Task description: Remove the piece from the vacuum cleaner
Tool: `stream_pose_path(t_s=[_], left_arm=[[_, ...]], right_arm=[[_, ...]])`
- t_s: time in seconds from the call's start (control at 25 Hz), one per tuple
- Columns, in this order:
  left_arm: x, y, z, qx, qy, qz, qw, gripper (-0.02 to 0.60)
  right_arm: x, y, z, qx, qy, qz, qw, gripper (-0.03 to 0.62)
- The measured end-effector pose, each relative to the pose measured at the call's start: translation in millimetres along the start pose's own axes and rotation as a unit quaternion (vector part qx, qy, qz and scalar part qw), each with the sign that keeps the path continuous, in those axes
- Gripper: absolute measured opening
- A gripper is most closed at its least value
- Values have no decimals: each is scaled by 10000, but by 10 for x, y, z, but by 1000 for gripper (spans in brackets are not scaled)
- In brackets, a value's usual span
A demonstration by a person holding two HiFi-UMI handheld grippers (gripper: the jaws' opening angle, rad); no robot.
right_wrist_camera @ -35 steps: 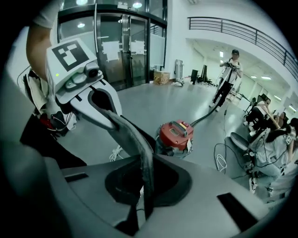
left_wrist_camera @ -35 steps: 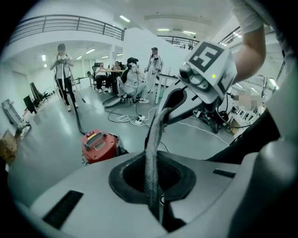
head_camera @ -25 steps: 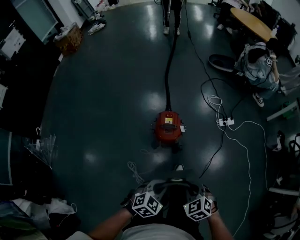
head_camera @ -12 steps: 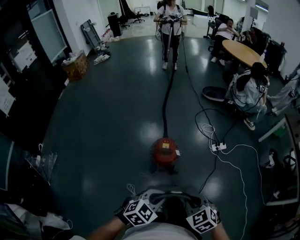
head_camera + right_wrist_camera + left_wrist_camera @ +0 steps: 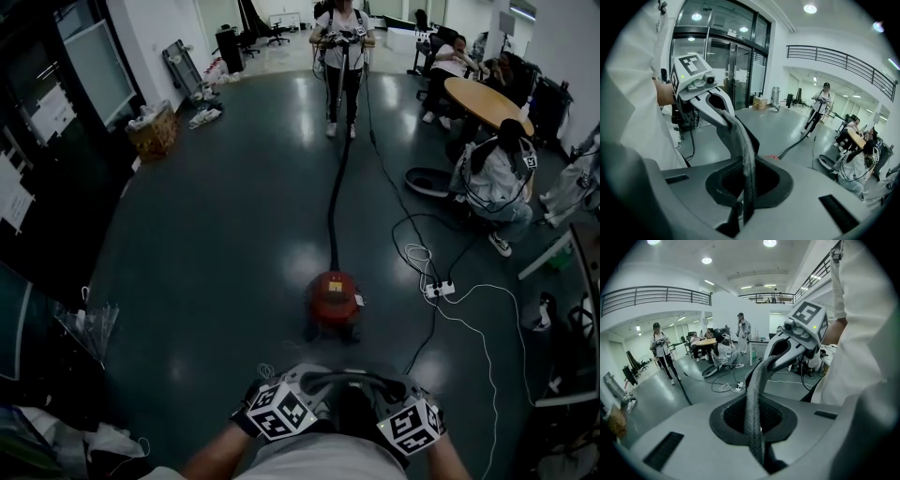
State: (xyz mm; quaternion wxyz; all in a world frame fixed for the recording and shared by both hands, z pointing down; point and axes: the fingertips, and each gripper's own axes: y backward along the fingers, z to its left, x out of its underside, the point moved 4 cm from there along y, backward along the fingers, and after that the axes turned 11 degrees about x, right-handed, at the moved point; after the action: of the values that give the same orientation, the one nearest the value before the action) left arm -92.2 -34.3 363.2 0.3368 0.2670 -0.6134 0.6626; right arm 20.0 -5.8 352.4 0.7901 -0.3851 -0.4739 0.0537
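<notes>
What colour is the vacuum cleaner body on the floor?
The round canister vacuum cleaner is red; it shows best in the head view.

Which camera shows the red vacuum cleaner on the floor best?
The head view: the whole vacuum cleaner sits in plain sight with its hose. The right gripper view catches only a red sliver; the left gripper view shows just the hose.

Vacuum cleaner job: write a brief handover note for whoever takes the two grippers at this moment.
Left gripper: shut, empty.
Right gripper: shut, empty; the two tips are close together.
Vacuum cleaner: red, on the floor well ahead, untouched. Its hose runs away to a standing person.
Done: nothing removed yet.
Left: walk up, find the piece, take it off.
</notes>
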Motion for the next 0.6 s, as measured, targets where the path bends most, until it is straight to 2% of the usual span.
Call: stream_pose_path(t_s=[0.6], left_arm=[[4,-5,53,55,-85,66,9999,15]], right_arm=[[-17,-37,-11,-42,175,4,9998,25]])
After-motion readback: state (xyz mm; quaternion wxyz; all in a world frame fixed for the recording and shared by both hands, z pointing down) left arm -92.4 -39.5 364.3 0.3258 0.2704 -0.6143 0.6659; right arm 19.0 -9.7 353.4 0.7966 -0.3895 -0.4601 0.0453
